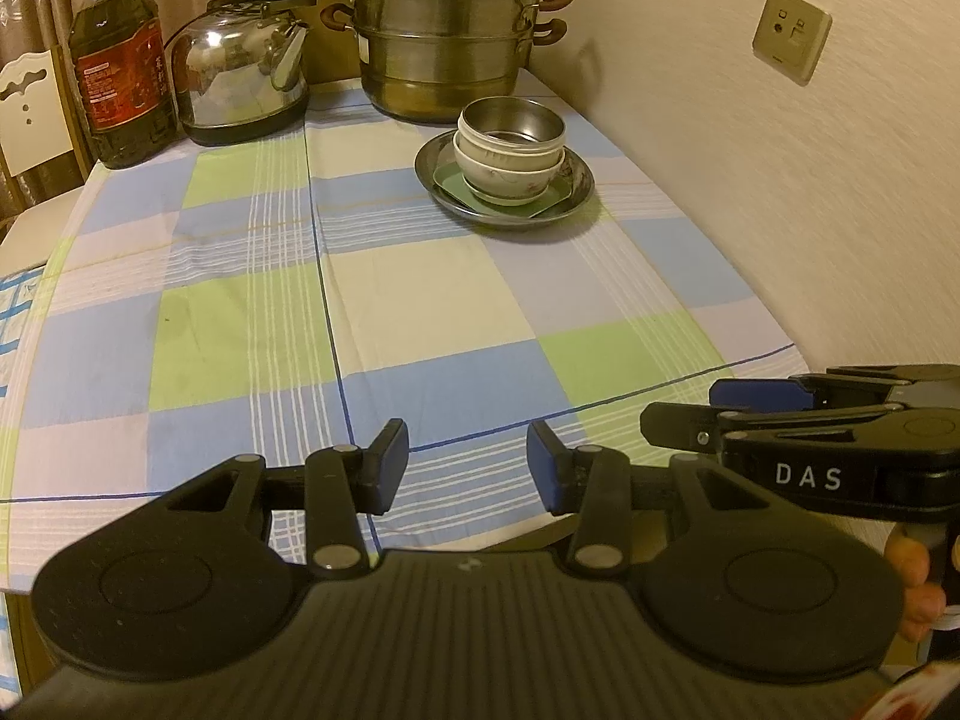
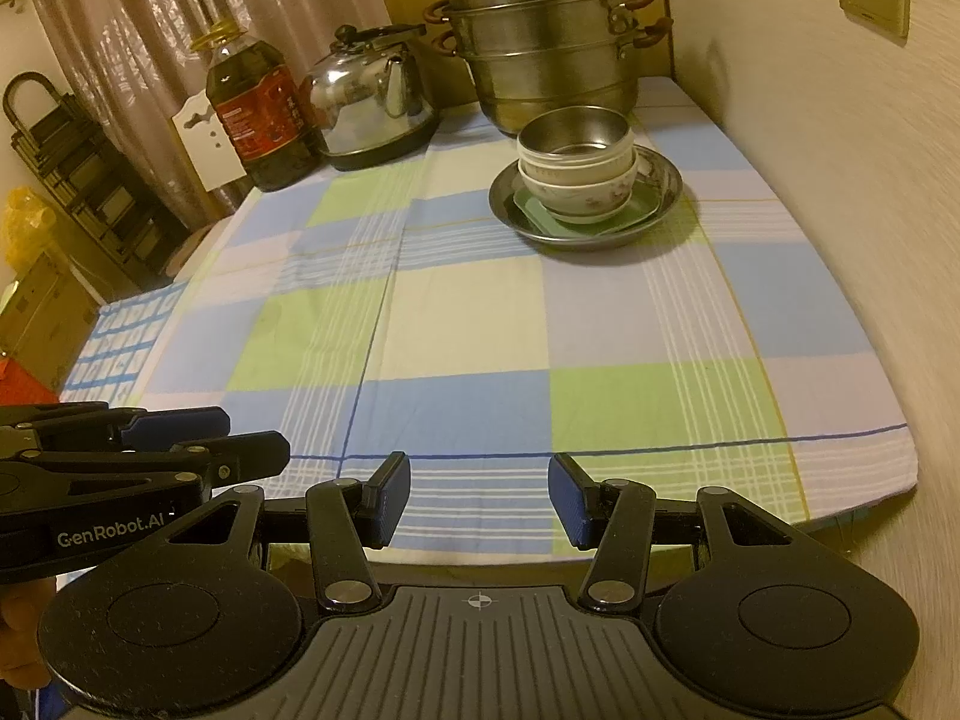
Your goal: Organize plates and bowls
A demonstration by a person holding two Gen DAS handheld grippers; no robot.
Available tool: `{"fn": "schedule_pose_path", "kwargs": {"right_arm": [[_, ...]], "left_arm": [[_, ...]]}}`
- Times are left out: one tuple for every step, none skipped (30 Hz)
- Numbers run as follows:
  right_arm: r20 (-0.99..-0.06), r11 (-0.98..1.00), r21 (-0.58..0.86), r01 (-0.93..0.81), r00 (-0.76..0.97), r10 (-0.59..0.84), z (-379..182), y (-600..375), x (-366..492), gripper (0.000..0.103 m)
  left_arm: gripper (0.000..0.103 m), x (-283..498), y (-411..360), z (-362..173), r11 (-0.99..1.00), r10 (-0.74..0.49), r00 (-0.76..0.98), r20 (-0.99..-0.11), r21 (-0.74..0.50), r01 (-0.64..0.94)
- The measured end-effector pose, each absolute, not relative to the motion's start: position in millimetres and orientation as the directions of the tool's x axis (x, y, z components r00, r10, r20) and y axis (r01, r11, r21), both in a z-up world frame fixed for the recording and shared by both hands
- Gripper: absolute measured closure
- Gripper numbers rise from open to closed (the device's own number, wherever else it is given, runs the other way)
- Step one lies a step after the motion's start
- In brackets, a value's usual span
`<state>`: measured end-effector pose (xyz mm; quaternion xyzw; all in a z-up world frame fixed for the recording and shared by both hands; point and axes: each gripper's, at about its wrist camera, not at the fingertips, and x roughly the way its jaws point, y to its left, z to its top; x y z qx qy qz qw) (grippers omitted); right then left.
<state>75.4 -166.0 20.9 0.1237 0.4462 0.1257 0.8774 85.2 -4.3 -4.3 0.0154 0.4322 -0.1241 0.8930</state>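
A stack of dishes is sitting at the far right of the table, close to the wall. At its bottom a round metal plate (image 1: pixel 447 195) is resting on the checked tablecloth (image 1: pixel 420 300); a pale green square plate (image 1: pixel 451 181) is lying inside it, and on that a white bowl with a small flower pattern (image 1: pixel 510 180) is standing upright. A second white bowl (image 1: pixel 480 153) is nesting in the flowered one, and a steel bowl (image 1: pixel 510 120) is nesting on top, its mouth facing up. From the right wrist view the same stack (image 2: pixel 585 180) is showing in the same order.

Just behind the stack a tall steel steamer pot (image 1: pixel 444 42) with a domed lid is standing at the far edge. To its left a shiny kettle (image 1: pixel 243 72) is standing, and farther left a bottle of cooking oil (image 1: pixel 120 72) with a red label. Wall sockets (image 1: pixel 792 36) are showing on the right-hand wall.

Well apart from the stack, at the near edge of the table, the left gripper (image 1: pixel 468 468) is hanging above the cloth with its blue-padded jaws apart and nothing between them. The right gripper (image 2: pixel 480 498) is hovering just beside it, on its right, likewise released and empty, its pads spread over the cloth.
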Motion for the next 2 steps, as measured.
{"fn": "schedule_pose_path", "kwargs": {"right_arm": [[-0.752, 0.938, 0.329, -0.110, 0.571, 0.331, 20.9, -165.5, 75.3, 0.052], [-0.751, 0.938, 0.329, -0.109, 0.572, 0.330, 20.7, -165.2, 74.7, 0.052]], "left_arm": [[0.063, 85.2, -4.4, -4.0, 0.969, -0.209, 0.597, -0.775, -0.080, 0.235], [0.063, 85.2, -4.4, -4.3, 0.969, -0.209, 0.597, -0.774, -0.079, 0.236]]}}
